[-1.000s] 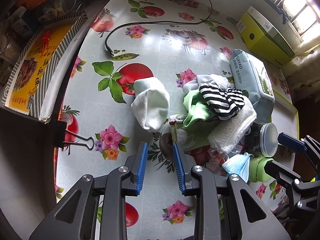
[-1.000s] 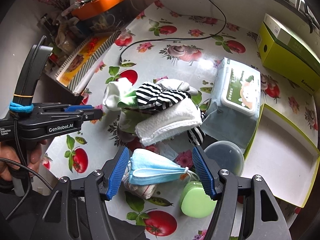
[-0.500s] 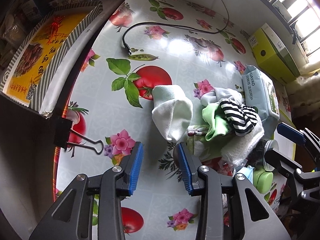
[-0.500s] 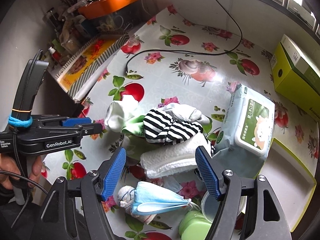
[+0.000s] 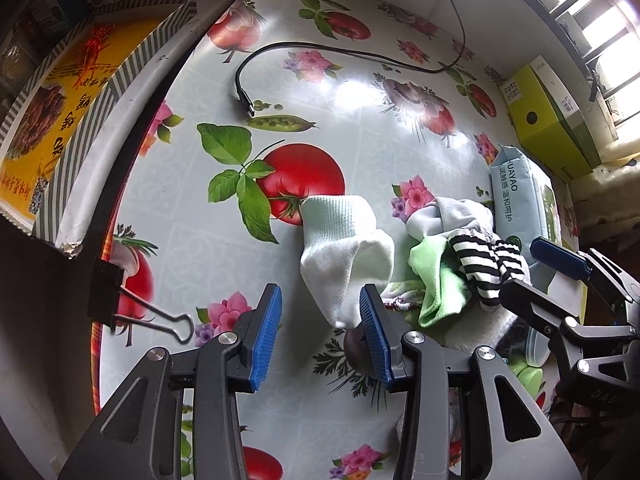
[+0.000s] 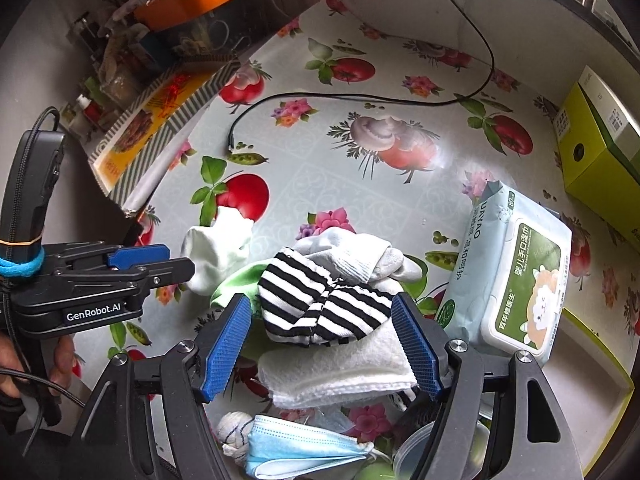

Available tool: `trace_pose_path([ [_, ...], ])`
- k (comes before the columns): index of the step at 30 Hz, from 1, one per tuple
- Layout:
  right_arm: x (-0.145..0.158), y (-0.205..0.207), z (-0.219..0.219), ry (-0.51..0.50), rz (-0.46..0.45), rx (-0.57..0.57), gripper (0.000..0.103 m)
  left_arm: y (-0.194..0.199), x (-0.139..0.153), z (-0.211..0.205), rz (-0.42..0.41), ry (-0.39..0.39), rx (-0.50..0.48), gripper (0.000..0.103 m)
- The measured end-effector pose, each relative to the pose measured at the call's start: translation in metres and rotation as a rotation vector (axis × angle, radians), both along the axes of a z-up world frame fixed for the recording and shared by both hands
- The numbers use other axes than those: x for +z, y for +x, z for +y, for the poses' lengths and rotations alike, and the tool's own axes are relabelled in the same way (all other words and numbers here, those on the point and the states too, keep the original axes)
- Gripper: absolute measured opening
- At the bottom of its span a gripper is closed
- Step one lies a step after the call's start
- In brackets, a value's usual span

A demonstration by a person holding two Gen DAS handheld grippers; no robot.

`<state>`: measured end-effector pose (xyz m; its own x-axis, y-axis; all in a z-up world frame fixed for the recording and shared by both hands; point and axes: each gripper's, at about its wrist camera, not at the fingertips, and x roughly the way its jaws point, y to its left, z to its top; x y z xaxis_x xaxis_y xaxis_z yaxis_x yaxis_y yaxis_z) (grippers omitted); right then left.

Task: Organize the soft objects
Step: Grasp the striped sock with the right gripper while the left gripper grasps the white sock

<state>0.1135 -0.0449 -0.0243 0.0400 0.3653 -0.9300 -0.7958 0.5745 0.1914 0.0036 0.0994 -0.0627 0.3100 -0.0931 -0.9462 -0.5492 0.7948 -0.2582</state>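
Note:
A pile of soft things lies on the flowered tablecloth: a white sock [image 5: 344, 256] [image 6: 218, 250], a green cloth [image 5: 438, 280], a black-and-white striped sock [image 6: 320, 306] [image 5: 480, 268], a grey sock [image 6: 352, 254] and a folded white towel [image 6: 340, 372]. A blue face mask [image 6: 300, 448] lies near the front edge. My left gripper [image 5: 320, 334] is open, just short of the white sock's lower end. My right gripper [image 6: 320, 346] is open, its jaws on either side of the striped sock and towel.
A pack of wet wipes [image 6: 516, 276] lies right of the pile. A yellow-green box [image 6: 600, 144] stands at the back right. A black cable [image 5: 320, 52] crosses the table. A binder clip [image 5: 120, 308] grips the left edge. A clear lid and green container [image 5: 528, 372] sit beside the pile.
Both grippers moved forward over the table. The left opened wider and now reaches the white sock. The right passed the face mask and now brackets the striped sock and towel.

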Motion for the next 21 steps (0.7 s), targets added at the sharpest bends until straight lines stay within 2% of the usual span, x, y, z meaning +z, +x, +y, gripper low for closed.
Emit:
trace_pose_path([
  [3, -0.011, 0.003, 0.001, -0.045, 0.033, -0.012, 0.072, 0.006, -0.006, 0.001, 0.002, -0.023, 0.001, 0.042],
  [5, -0.015, 0.004, 0.001, -0.058, 0.040, -0.017, 0.061, 0.008, -0.011, 0.000, 0.008, -0.038, 0.004, 0.042],
  [7, -0.016, 0.004, 0.000, -0.063, 0.044, -0.016, 0.033, 0.011, -0.016, 0.000, 0.021, -0.047, 0.005, 0.042],
  [10, -0.014, 0.003, -0.002, -0.056, 0.034, -0.011, 0.015, 0.013, -0.019, -0.002, 0.013, -0.054, -0.005, 0.042],
  [12, -0.010, 0.003, -0.003, -0.042, 0.028, -0.013, 0.012, 0.014, -0.019, -0.003, 0.005, -0.049, -0.006, 0.042],
  [13, -0.008, 0.003, -0.004, -0.037, 0.026, -0.013, 0.011, 0.014, -0.018, -0.003, -0.002, -0.048, -0.006, 0.037],
  [14, -0.006, 0.003, -0.005, -0.032, 0.022, -0.013, 0.011, 0.014, -0.018, -0.004, -0.006, -0.045, -0.010, 0.025],
  [17, 0.000, 0.002, -0.009, -0.011, 0.023, -0.024, 0.010, 0.013, -0.013, -0.007, -0.017, -0.032, -0.020, 0.017],
  [21, 0.010, 0.002, -0.018, 0.024, 0.024, -0.049, 0.009, 0.011, -0.002, -0.009, -0.041, -0.015, -0.016, 0.016],
])
